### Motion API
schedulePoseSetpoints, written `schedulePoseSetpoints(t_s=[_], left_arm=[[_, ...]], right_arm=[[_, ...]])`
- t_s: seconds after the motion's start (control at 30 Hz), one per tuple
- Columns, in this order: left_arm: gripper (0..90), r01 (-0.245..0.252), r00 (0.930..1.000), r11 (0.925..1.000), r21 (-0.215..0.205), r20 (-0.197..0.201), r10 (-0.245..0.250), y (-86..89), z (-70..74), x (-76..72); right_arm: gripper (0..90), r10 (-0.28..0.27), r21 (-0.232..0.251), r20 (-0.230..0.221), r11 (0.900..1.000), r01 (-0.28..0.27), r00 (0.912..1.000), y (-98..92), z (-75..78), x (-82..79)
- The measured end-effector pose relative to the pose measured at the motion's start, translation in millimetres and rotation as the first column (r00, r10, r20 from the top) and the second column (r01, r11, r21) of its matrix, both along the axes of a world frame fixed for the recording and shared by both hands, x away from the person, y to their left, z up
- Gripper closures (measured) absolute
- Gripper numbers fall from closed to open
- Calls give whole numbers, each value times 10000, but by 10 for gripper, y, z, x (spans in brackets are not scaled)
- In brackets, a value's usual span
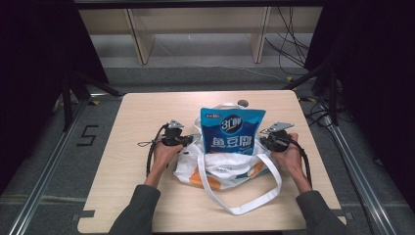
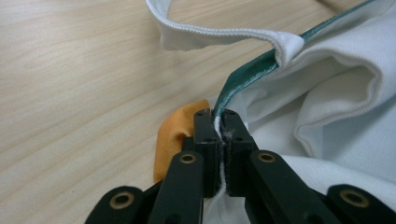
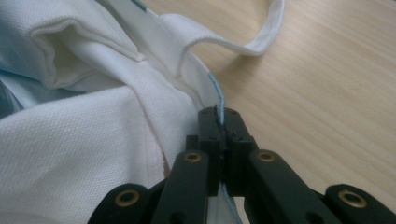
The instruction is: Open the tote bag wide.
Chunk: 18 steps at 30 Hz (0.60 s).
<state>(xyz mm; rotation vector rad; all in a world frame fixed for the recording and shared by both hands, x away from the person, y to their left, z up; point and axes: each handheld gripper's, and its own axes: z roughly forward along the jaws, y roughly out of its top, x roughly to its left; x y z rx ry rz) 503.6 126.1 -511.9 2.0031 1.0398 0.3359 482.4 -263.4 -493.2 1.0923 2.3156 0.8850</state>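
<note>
While each gripper (image 1: 188, 141) (image 1: 266, 141) clamped on the white bag's (image 1: 222, 166) rim, pale wooden table (image 1: 142, 117) over grey floor (image 1: 195, 76).

A white cloth tote bag (image 1: 230, 169) with white strap handles is showing orange patches and a green-trimmed edge. A glossy blue snack pouch (image 1: 233, 131) is displaying white lettering. The pale wooden table (image 1: 142, 117) is showing fine light grain. Both grippers are looking black.

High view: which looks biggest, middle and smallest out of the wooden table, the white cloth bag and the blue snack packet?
1. Light wooden table, biggest.
2. White cloth tote bag with long straps.
3. Blue snack packet, smallest, though part of it sits hidden inside the bag.
</note>
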Motion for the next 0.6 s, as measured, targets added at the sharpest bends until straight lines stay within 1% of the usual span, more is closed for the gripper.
schedulePoseSetpoints(t_s=[0.03,0.07,0.1,0.13,0.17,0.2,0.23,0.27,0.3,0.33,0.37,0.4,0.43,0.47,0.5,0.53,0.57,0.6], left_arm=[[860,0,10000,10000,0,0,0,0,0,0],[860,-37,9999,9999,141,116,35,-7,5,-13],[859,19,10000,9998,216,29,-19,-1,14,-15],[847,-176,9998,9998,65,-14,177,-9,16,-17],[847,-190,9997,9998,-86,-168,189,-7,26,-20],[835,-196,9998,9997,-157,52,197,-8,33,-34],[806,-95,9999,9999,-97,118,97,4,49,-40],[779,-118,9999,9997,-205,107,120,25,76,-51],[723,-246,9997,9985,-493,8,247,41,113,-60],[672,-288,9996,9981,-537,-11,288,51,139,-69],[573,-362,9993,9969,-698,-25,362,46,163,-83],[519,-305,9995,9989,-351,15,305,36,253,-139],[493,-305,9995,9989,-351,15,305,36,253,-139],[493,-367,9990,9993,-42,251,368,18,307,-182],[454,-338,9988,9990,304,351,328,28,361,-207],[423,-556,9977,9983,200,402,548,26,406,-234],[400,-787,9961,9969,-77,399,790,19,436,-258],[391,-988,9925,9950,-144,705,995,31,532,-337]], right_arm=[[888,0,0,0,10000,0,10000,0,0,0],[888,-39,111,-27,9999,40,10000,-6,-3,4],[887,-42,264,-100,9996,45,9999,-11,-5,5],[883,-56,159,-29,9999,57,10000,-4,0,-6],[883,-56,159,-29,9999,57,10000,-4,0,-6],[876,2,109,-34,9999,-2,10000,-6,16,-5],[849,-47,162,-91,9999,48,9999,-14,41,-6],[827,-61,216,-119,9997,64,9999,-30,54,-4],[780,-177,449,-181,9988,185,9997,-61,71,-10],[736,-142,605,49,9981,138,9999,-114,93,11],[673,-384,924,-2,9950,383,9993,-161,146,0],[659,-547,1182,-188,9914,565,9983,-178,198,-24],[659,-547,1182,-188,9914,565,9983,-178,198,-24],[652,-531,1319,-121,9898,542,9985,-198,249,-51],[637,-450,1334,118,9901,430,9989,-226,318,-87],[622,-430,1491,199,9880,395,9989,-240,369,-120],[613,-390,1551,194,9873,355,9991,-258,429,-158],[611,-289,1898,212,9815,244,9994,-266,521,-250]])
